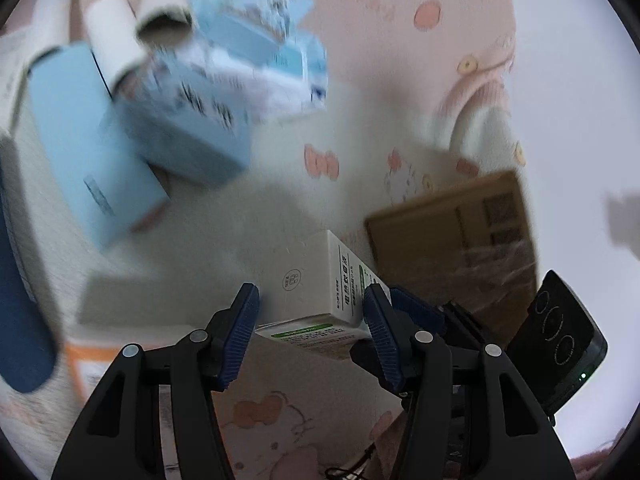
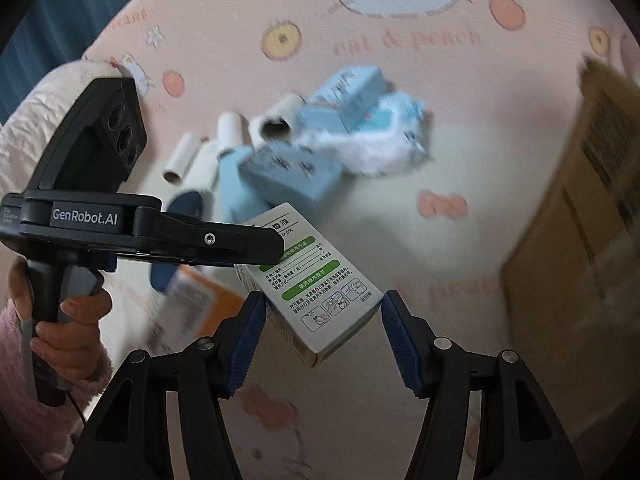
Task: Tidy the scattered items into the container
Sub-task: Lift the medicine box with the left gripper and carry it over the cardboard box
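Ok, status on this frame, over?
Left gripper shut on white-green box, off the mat. Right gripper jaws flank same box, contact unclear. Nothing between it and cardboard container.

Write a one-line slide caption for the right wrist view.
White-and-green carton held between two claws, with blue boxes and paper tubes scattered on the mat.

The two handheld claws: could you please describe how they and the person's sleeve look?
Both the left claw and the right claw have matte black angular linkage arms with silver pivot pins and ribbed dark blue pads. The left unit's body reads "GenRobot.AI" in white. The hand gripping its black handle wears a fuzzy pink sleeve.
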